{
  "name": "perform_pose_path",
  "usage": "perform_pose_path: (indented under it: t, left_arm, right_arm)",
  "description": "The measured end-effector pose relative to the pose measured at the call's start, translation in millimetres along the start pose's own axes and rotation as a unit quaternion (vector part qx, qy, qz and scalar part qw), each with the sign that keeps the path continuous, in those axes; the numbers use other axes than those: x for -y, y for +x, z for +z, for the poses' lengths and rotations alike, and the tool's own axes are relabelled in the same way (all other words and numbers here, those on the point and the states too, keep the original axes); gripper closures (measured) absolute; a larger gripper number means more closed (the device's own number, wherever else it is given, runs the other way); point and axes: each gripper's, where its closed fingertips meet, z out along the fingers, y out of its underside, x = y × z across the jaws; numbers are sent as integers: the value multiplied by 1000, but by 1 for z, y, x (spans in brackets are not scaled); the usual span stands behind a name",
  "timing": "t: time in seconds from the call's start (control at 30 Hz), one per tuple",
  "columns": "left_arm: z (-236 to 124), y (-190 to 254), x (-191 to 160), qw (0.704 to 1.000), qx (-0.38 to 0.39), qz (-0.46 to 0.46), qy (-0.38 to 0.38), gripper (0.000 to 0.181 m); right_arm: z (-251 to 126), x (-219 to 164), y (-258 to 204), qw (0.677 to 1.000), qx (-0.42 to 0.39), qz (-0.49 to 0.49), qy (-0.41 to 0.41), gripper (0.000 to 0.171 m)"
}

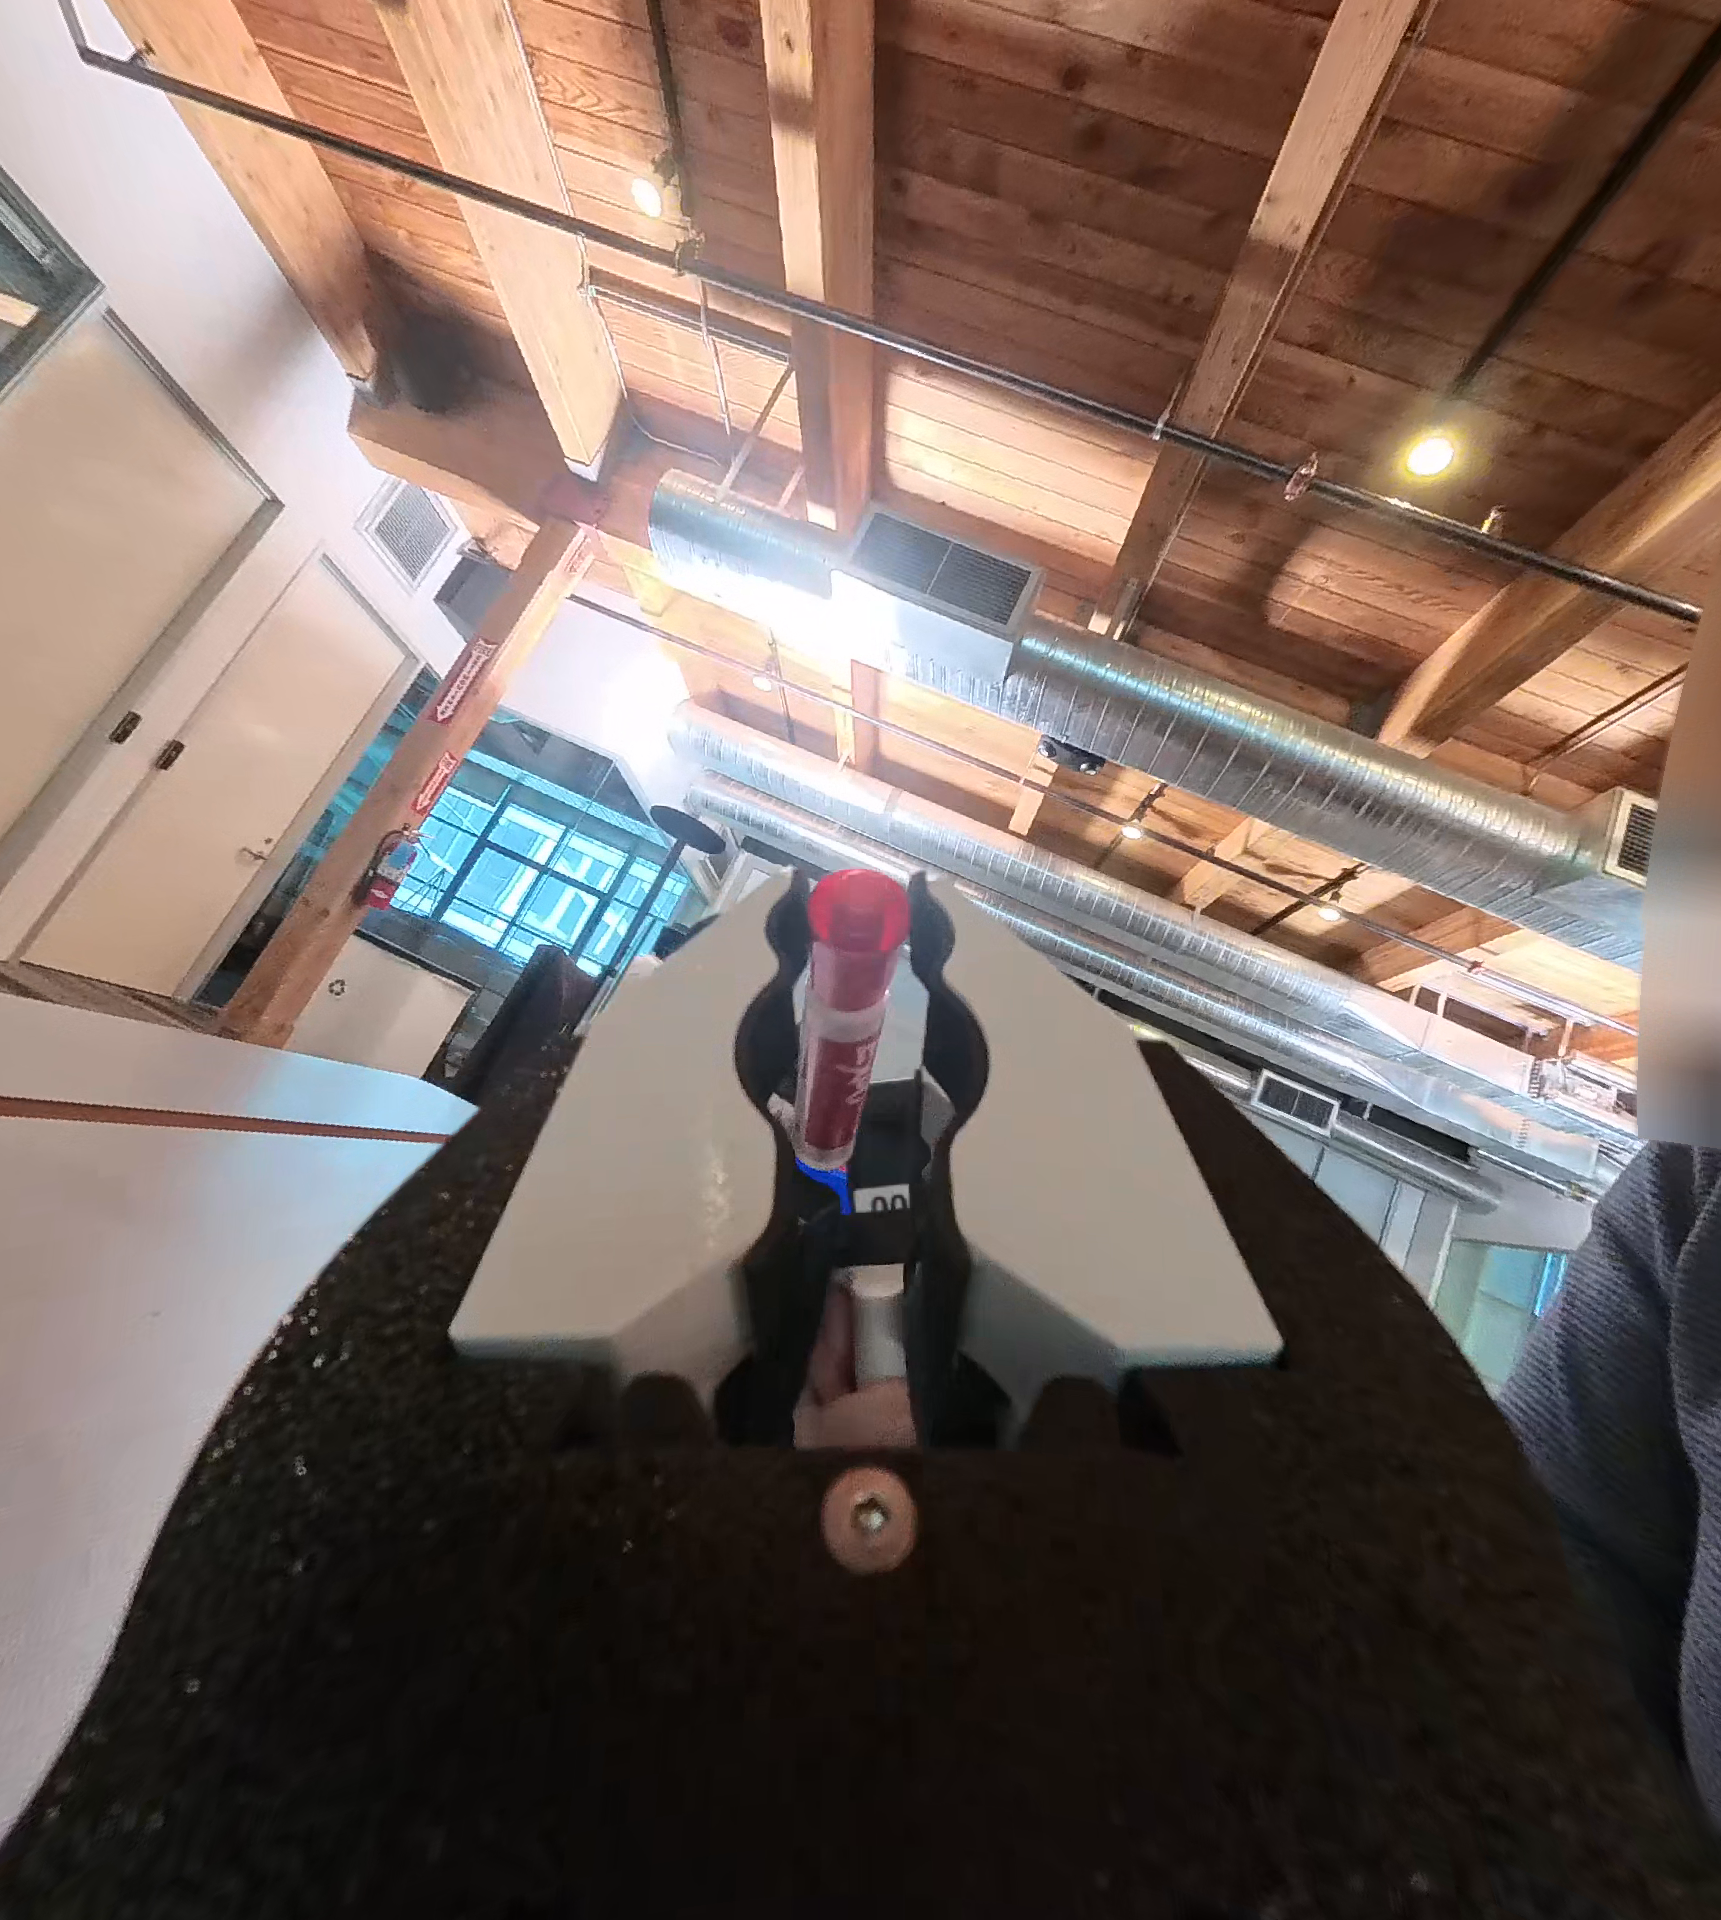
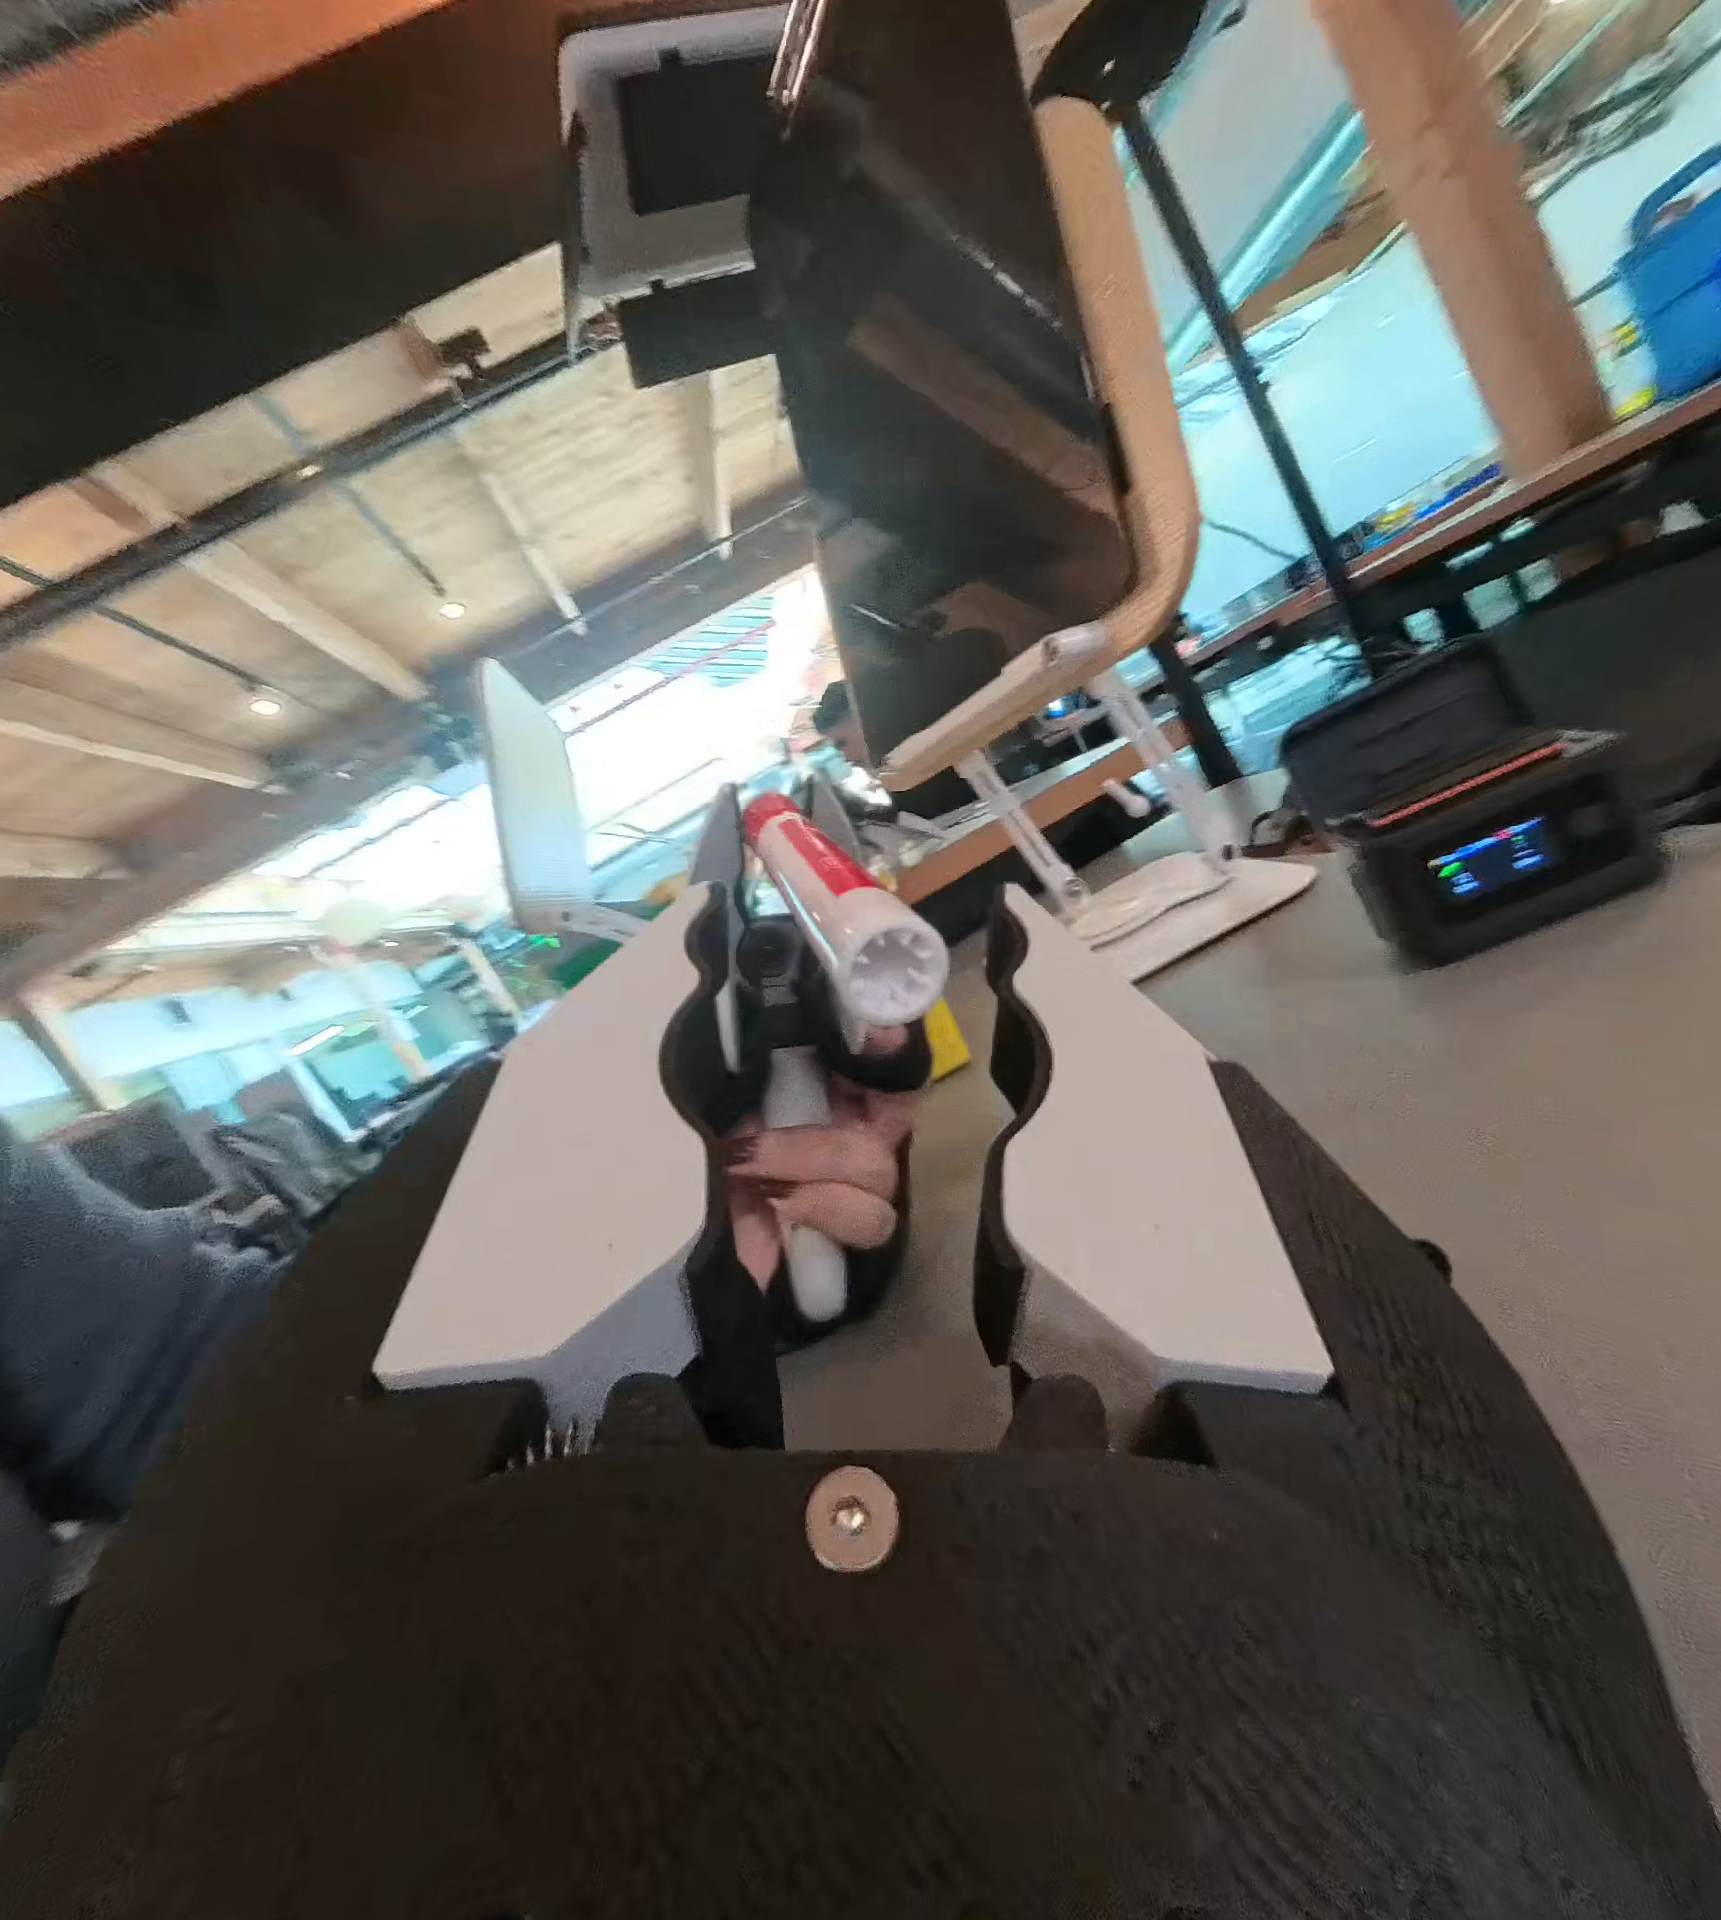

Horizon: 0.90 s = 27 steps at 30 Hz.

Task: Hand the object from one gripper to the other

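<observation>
A marker with a red cap and white barrel [image 1: 840,1023] is clamped between the tips of my left gripper [image 1: 858,899], which points up at the ceiling. In the right wrist view the marker [image 2: 820,883] points its white butt end at the camera. That end lies between the fingers of my right gripper [image 2: 856,914], whose jaws stand wide apart and do not touch it. The left gripper [image 2: 768,831] shows farther off, shut on the red cap end. A hand [image 2: 825,1174] holds its white handle.
A grey table [image 2: 1458,1195] lies at the right with a black device with a lit screen [image 2: 1490,862], a white stand [image 2: 1168,883] and a dark screen [image 2: 939,416] above. A person's grey sleeve [image 1: 1687,1455] is at the right, and wooden beams and ducts [image 1: 1251,727] are overhead. About 7 cm separates my left fingertips from my right.
</observation>
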Motion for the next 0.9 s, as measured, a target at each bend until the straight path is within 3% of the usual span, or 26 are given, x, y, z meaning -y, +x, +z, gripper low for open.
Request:
perform_pose_path:
  t: [0.03, 0.17, 0.37, 0.63, 0.73, 0.77, 0.83, 0.9]
  left_arm:
    - [0, 0, -1, 1000, -2, 0, -3, 165]
    - [3, 4, -5, 1000, -12, -2, -14, 165]
    - [6, 1, -13, 999, -3, -7, -38, 165]
    - [17, 2, -73, 977, 7, 34, -211, 165]
    - [18, -7, -78, 973, 36, 34, -227, 164]
    - [18, -11, -76, 972, 52, 43, -224, 162]
    - [17, -16, -73, 967, 83, 99, -221, 141]
    - [12, -25, -67, 936, 134, 227, -233, 132]
  right_arm:
    - [0, 0, -2, 1000, 8, 7, -1, 125]
    - [-1, -2, -7, 1000, 18, -8, -12, 148]
    - [-6, 12, -7, 999, 2, -47, 16, 150]
    - [-37, 63, 1, 987, -27, -33, 154, 155]
    - [-39, 65, 4, 985, -45, -46, 158, 155]
    - [-38, 64, 4, 985, -54, -61, 152, 155]
    - [-33, 57, 5, 982, -85, -112, 127, 156]
    - [-26, 47, 6, 972, -120, -186, 84, 156]
